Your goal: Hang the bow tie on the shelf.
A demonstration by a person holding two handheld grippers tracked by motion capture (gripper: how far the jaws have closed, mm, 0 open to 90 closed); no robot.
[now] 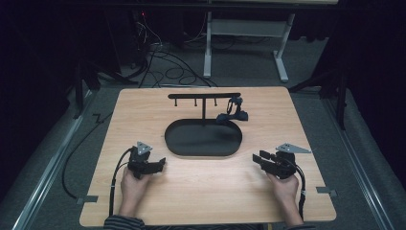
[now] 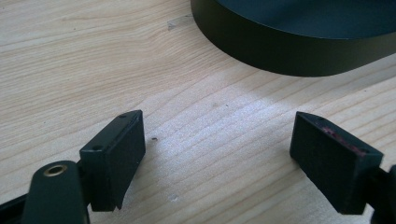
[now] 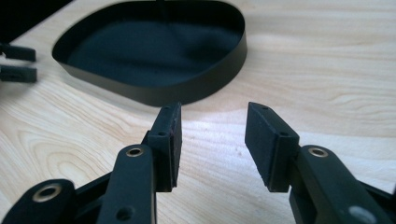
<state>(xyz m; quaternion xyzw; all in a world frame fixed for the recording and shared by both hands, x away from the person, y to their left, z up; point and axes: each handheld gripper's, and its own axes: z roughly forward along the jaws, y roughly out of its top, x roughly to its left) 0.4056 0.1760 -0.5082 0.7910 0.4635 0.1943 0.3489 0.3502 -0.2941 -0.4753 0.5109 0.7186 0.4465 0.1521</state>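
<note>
the left gripper's fingers (image 2: 116,156) are seen spread wide apart, and nothing is held between them; only bare wood is seen in the gap. the right gripper's fingers (image 3: 168,144) are also open, a bit less wide, and nothing is held there either. the left gripper (image 1: 152,165) is held low near the left end of the black oval tray (image 1: 174,143), close to its rim but not touching it. the right gripper (image 1: 262,160) is held low just off the tray's right end, apart from it too. both grippers are pointed in toward the tray.

the tray is set in the middle of the wooden bench (image 1: 206,191), and it looks empty inside. a thin black post with a bar across the top (image 1: 204,96) is stood up from the tray, with little pegs hung under the bar. a small dark strappy thing (image 1: 233,114) is laid on the bench just behind the tray's right end; what it is cannot be told.

it seems that the work is only at its start, since nothing is picked up yet. for the next move, the open fingers would need to be brought over to the dark thing by the right hand, set around it, and closed gently.
</note>
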